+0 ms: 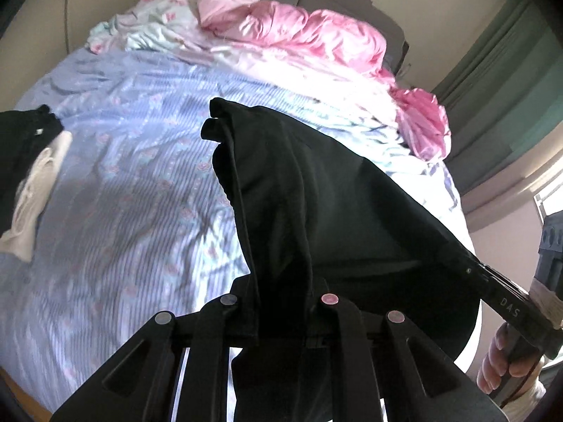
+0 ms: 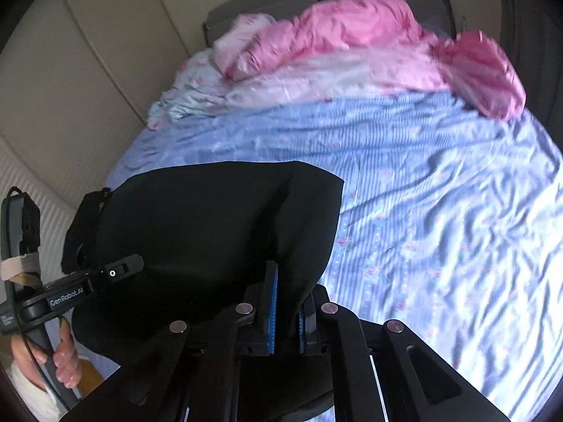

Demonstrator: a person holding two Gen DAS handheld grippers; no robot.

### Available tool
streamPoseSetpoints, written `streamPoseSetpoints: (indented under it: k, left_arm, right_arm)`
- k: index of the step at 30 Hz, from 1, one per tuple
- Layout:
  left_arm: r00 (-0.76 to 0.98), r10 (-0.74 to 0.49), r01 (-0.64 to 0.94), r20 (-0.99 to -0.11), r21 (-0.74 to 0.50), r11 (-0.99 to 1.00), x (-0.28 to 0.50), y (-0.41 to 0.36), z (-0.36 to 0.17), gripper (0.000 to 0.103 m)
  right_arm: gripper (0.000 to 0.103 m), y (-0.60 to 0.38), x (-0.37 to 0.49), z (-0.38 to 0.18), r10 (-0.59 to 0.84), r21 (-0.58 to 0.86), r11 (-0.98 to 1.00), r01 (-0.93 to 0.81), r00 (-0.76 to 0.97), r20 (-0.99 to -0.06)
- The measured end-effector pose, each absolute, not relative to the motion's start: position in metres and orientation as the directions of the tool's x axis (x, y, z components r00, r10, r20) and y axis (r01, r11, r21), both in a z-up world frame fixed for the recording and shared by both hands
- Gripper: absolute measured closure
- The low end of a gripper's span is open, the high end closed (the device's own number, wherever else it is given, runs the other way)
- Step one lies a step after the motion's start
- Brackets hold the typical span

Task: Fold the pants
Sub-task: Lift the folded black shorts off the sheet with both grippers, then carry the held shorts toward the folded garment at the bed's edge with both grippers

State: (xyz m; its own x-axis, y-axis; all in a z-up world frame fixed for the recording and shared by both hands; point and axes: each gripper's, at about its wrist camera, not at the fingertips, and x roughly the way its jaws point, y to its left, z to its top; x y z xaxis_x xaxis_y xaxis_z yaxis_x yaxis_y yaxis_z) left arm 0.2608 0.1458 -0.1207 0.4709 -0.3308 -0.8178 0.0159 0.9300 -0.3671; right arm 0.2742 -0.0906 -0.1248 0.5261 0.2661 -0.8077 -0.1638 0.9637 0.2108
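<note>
Your left tongs (image 1: 281, 302) are closed on a bunched edge of the black pants (image 1: 316, 193); the fabric runs down between the fingers and hides their pads. From that grip the pants rise as a dark sheet held above the bed (image 1: 123, 193), with a doubled hem corner at the upper left of the cloth. The sheet stretches rightward to your right tongs (image 1: 492, 281), seen from the side in the left wrist view, with your right hand (image 1: 503, 358) wrapped around the handle.

In the right wrist view, your right tongs (image 2: 286, 316) grip the pants (image 2: 211, 218) between blue-padded fingers (image 2: 271, 309); the cloth passes through the narrow gap and spreads up and left. Your left tongs (image 2: 119, 270) meet the far edge of the same cloth, and your left hand (image 2: 59, 355) holds that handle. The pants hang between the two grips, off the mattress as far as both views show.

The bed carries a blue striped floral sheet (image 2: 440, 193). A crumpled pink quilt (image 2: 352, 28) lies along the headboard side. At the left edge of the left wrist view, a dark garment (image 1: 24, 140) and a white cloth (image 1: 31, 190) lie on the bed, well apart from the pants.
</note>
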Motion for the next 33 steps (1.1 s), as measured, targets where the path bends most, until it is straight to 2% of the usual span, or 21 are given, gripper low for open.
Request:
streamPoseSetpoints:
  k: [11, 19, 25, 33]
  left_arm:
    - [0.577, -0.266, -0.012, -0.773, -0.333, 0.943, 0.153, 0.119, -0.044, 0.089]
    - [0.612, -0.267, 0.004, -0.744, -0.335, 0.942, 0.106, 0.119, -0.02, 0.089]
    - [0.626, -0.282, 0.006, -0.727, -0.357, 0.934, 0.094, 0.156, -0.02, 0.09]
    - [0.578, -0.342, 0.078, -0.741, -0.367, 0.927, 0.112, 0.262, -0.031, 0.09]
  right_arm:
    - [0.094, -0.11, 0.178, -0.055, 0.331, 0.201, 0.94, -0.277, 0.59, -0.736]
    - [0.094, -0.115, 0.125, -0.026, 0.382, 0.198, 0.914, -0.353, 0.591, -0.71]
    - [0.094, -0.085, 0.111, -0.02, 0.396, 0.165, 0.9, -0.404, 0.597, -0.697]
    - [0.095, -0.001, 0.116, -0.033, 0.378, 0.173, 0.913, -0.369, 0.607, -0.699]
